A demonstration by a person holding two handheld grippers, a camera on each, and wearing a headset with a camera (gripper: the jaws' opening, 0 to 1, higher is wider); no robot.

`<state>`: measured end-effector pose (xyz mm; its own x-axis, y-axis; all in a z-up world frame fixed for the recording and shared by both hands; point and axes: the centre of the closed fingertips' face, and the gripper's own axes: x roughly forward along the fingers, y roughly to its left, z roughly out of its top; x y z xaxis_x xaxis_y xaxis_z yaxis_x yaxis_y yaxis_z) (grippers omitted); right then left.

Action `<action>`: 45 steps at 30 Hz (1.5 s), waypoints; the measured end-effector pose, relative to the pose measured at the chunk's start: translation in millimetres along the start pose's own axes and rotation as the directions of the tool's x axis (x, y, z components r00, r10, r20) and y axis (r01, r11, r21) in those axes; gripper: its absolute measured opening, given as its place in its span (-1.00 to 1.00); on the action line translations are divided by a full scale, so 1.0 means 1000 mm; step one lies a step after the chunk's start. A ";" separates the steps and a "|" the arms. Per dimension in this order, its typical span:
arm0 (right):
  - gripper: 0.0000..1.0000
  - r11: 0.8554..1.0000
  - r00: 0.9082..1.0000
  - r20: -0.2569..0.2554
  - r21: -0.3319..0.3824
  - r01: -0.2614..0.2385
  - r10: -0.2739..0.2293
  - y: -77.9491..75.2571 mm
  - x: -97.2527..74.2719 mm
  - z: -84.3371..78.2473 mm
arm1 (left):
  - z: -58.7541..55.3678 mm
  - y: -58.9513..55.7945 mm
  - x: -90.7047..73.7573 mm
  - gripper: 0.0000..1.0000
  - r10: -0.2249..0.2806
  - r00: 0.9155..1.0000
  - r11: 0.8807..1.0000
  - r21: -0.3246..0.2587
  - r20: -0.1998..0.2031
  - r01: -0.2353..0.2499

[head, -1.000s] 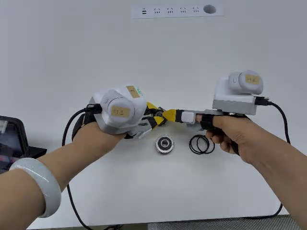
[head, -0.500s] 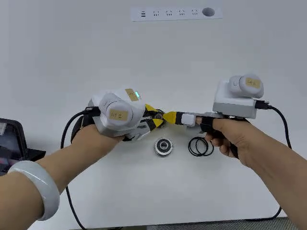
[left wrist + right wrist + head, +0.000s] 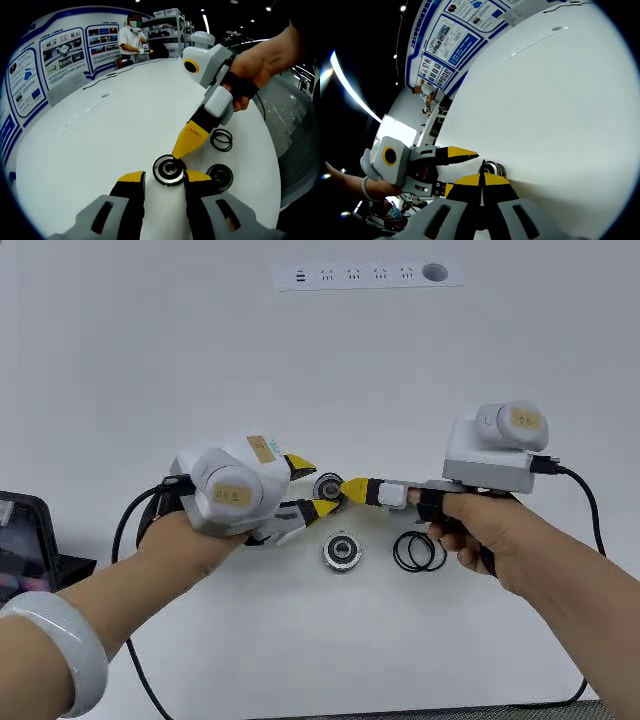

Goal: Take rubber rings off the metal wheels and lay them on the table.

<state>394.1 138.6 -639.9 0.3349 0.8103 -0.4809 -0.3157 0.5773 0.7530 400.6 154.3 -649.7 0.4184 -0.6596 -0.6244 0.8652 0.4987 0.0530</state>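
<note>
A metal wheel [image 3: 328, 485] with a dark rubber ring hangs above the table between my grippers. My right gripper [image 3: 347, 488] is shut, and its yellow tips pinch the wheel's [image 3: 493, 168] near edge. My left gripper [image 3: 311, 485] is open, one jaw on each side of the wheel [image 3: 169, 170] with a small gap. The right gripper [image 3: 192, 137] reaches in from the upper right. A second wheel [image 3: 342, 550] lies flat on the table [image 3: 300, 630]. Loose black rubber rings [image 3: 420, 551] lie to its right, under my right hand.
A white power strip [image 3: 370, 273] runs along the table's far edge. A black device [image 3: 25, 540] sits at the left edge. Cables [image 3: 590, 490] trail from both grippers. A person [image 3: 134, 30] stands far behind the round table.
My left gripper has opened off the wheel and drawn back a little to the left. The right gripper stays shut at the wheel's edge.
</note>
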 end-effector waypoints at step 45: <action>-0.96 0.989 0.993 0.077 0.118 0.084 -0.094 -0.024 -0.093 -0.042 | -0.021 -0.007 -0.023 0.24 0.024 1.000 0.992 -0.120 0.000 -0.024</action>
<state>333.1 53.5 -631.7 0.4308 0.7422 -0.5133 -0.1789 0.6278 0.7576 379.0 177.9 -651.8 0.4388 -0.6475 -0.6231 0.8155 0.5781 -0.0264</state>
